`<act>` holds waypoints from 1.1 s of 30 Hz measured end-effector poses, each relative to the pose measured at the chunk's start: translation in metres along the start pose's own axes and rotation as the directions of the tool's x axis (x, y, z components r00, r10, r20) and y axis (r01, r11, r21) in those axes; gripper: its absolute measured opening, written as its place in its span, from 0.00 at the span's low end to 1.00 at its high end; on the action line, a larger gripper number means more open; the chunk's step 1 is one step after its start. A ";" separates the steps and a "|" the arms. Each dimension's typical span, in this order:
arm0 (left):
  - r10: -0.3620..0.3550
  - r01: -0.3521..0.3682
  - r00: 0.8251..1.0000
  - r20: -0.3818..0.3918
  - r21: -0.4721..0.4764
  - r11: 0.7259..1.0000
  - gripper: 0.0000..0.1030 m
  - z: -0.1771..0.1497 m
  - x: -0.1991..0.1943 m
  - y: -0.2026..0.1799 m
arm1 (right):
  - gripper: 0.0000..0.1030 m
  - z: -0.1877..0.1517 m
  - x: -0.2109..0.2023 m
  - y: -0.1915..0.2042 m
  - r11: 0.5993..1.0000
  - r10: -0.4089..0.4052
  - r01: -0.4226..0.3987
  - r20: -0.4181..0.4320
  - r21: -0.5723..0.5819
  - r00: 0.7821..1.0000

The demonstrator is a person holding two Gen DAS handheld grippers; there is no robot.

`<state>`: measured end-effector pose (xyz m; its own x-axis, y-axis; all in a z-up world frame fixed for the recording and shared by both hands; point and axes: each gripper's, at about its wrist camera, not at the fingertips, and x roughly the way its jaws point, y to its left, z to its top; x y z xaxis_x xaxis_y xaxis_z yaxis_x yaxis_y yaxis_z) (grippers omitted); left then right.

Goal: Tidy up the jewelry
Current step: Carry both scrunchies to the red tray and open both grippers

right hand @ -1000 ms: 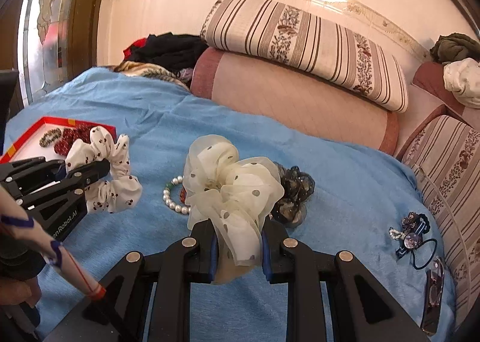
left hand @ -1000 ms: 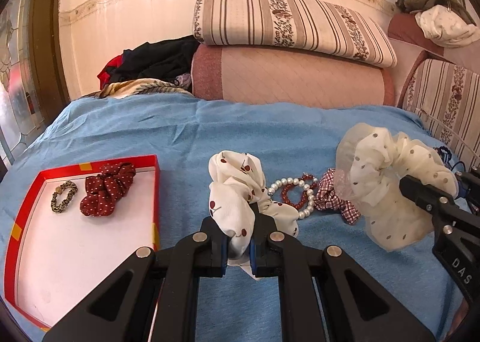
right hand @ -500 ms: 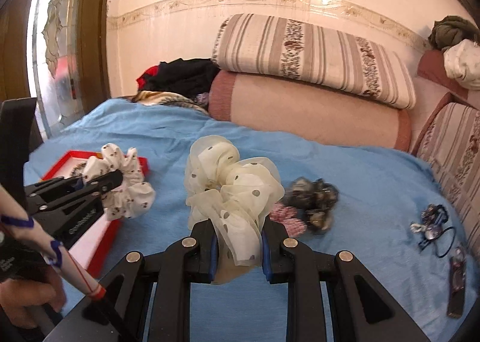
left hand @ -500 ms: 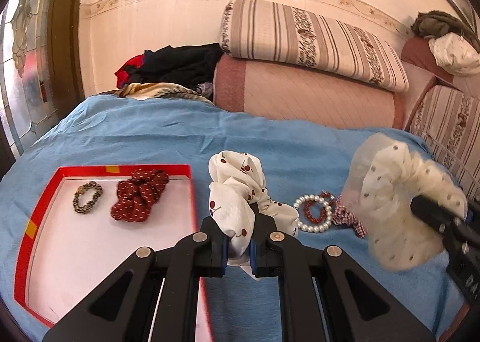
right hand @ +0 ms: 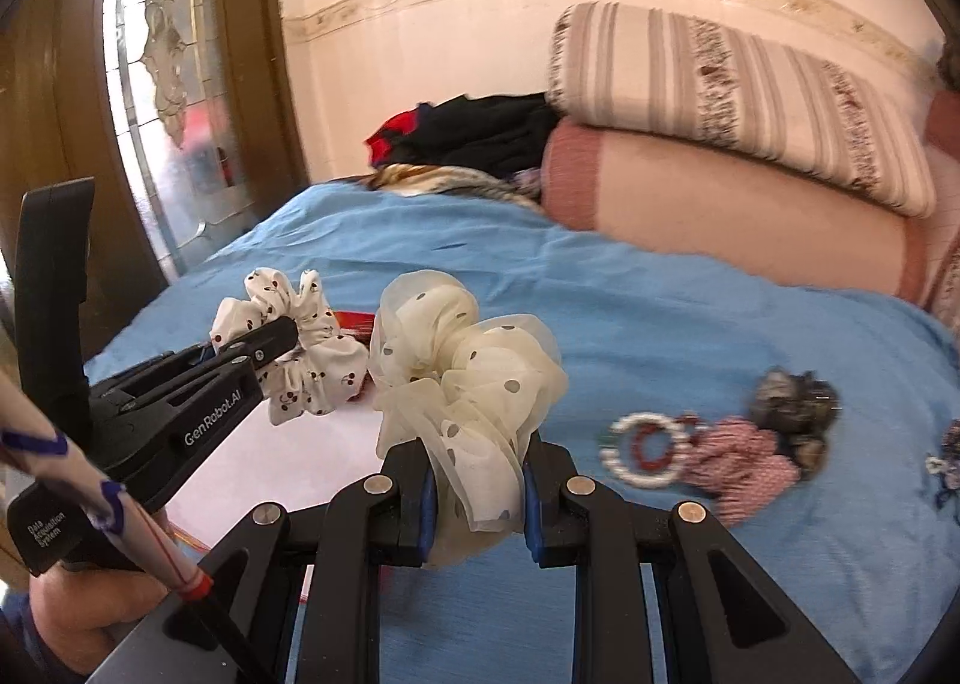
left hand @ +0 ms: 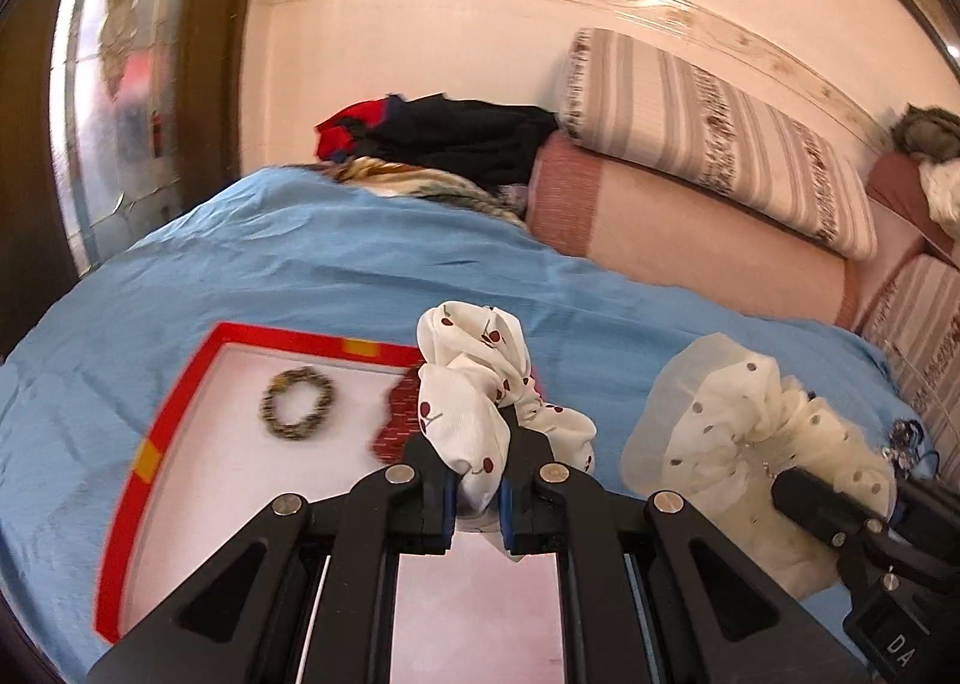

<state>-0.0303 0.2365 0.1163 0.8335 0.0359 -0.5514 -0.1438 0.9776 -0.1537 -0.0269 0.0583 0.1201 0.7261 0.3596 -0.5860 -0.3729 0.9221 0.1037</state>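
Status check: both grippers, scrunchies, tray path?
Left gripper shut on cherry-print scrunchie, over red tray. Right gripper shut on cream dotted scrunchie, beside tray. Nothing in the way.

— What do we hold on our left?
— Our left gripper (left hand: 475, 495) clamps the cherry-print scrunchie (left hand: 480, 396) above the red tray (left hand: 157, 432).
— And inside?
— We see a beaded bracelet (left hand: 297, 403).

Sheer dotted chiffon scrunchie (right hand: 474, 378); matt cotton cherry scrunchie (left hand: 480, 384); glossy pearl bracelet (right hand: 639, 447); wrinkled cloth bedsheet (left hand: 336, 276)
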 end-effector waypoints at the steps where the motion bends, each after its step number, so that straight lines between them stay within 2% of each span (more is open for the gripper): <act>1: 0.009 -0.009 1.000 -0.006 -0.014 1.000 0.09 0.002 0.001 0.009 | 0.23 0.002 0.006 0.006 0.999 0.037 -0.036 -0.015 0.012 0.999; 7: 0.063 -0.073 0.995 -0.075 -0.127 0.989 0.09 0.008 0.012 0.065 | 0.23 0.007 0.045 0.037 0.983 0.179 -0.172 -0.108 0.070 0.978; 14: 0.140 -0.171 0.979 -0.148 -0.222 0.960 0.09 0.009 0.029 0.107 | 0.23 0.002 0.081 0.064 0.962 0.265 -0.247 -0.187 0.116 0.946; 20: 0.170 -0.223 0.962 -0.212 -0.259 0.940 0.09 0.004 0.043 0.125 | 0.24 -0.001 0.111 0.069 0.951 0.293 -0.255 -0.244 0.174 0.925; 31: 0.170 -0.250 0.945 -0.280 -0.282 0.926 0.10 -0.004 0.063 0.132 | 0.29 -0.003 0.141 0.071 0.965 0.244 -0.202 -0.282 0.169 0.928; 33: 0.144 -0.232 0.948 -0.284 -0.305 0.924 0.10 -0.005 0.063 0.136 | 0.32 -0.004 0.142 0.069 0.966 0.237 -0.194 -0.284 0.170 0.929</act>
<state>-0.0005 0.3704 0.0564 0.6180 0.1162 -0.7775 -0.4889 0.8313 -0.2644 0.0483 0.1724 0.0402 0.4226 0.5118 -0.7479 -0.4032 0.8453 0.3506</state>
